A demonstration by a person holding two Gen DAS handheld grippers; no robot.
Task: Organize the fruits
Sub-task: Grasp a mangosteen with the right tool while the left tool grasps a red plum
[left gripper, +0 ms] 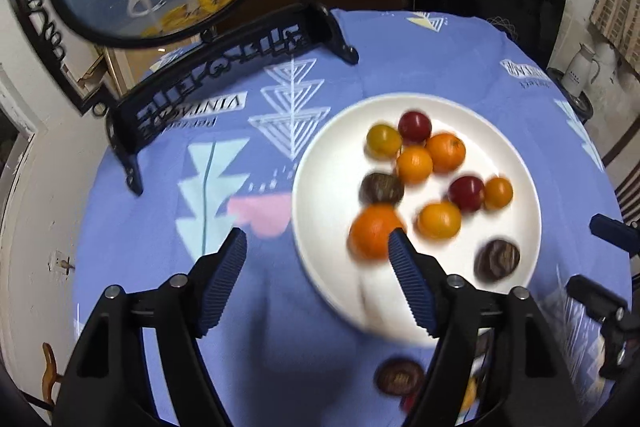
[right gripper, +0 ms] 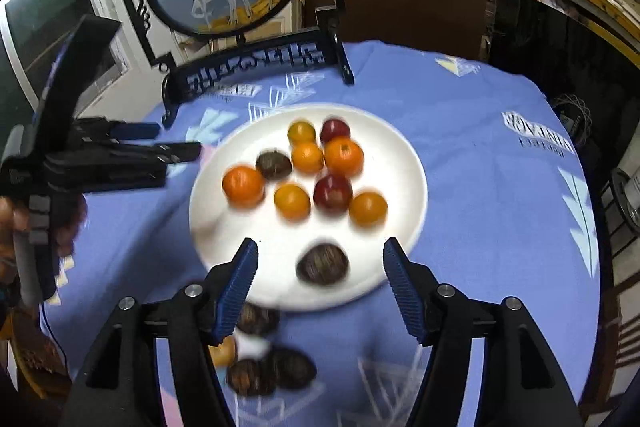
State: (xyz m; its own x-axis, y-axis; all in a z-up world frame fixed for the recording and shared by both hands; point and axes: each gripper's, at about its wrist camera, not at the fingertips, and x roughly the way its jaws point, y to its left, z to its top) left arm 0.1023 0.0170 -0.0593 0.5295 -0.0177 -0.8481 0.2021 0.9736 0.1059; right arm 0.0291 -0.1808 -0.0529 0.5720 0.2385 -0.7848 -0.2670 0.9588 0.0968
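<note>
A white plate [left gripper: 320, 227] [right gripper: 400, 155] on the blue tablecloth holds several small fruits: oranges [left gripper: 374, 231] [right gripper: 243, 186], red plums [left gripper: 466, 193] [right gripper: 333, 191] and dark brown passion fruits [left gripper: 497, 259] [right gripper: 322, 263]. My left gripper [left gripper: 318, 239] is open and empty, above the plate's near left rim; it also shows in the right wrist view [right gripper: 160, 141]. My right gripper [right gripper: 320, 251] is open and empty over the plate's near edge, around a passion fruit without touching it. More dark fruits [right gripper: 272, 369] [left gripper: 400, 377] lie on the cloth near the plate.
A round deer-painting screen on a black carved stand [left gripper: 224, 79] [right gripper: 256, 63] stands at the table's back left. A white jug [left gripper: 580, 71] is off the table at right. Blue cloth [left gripper: 420, 55] lies behind the plate.
</note>
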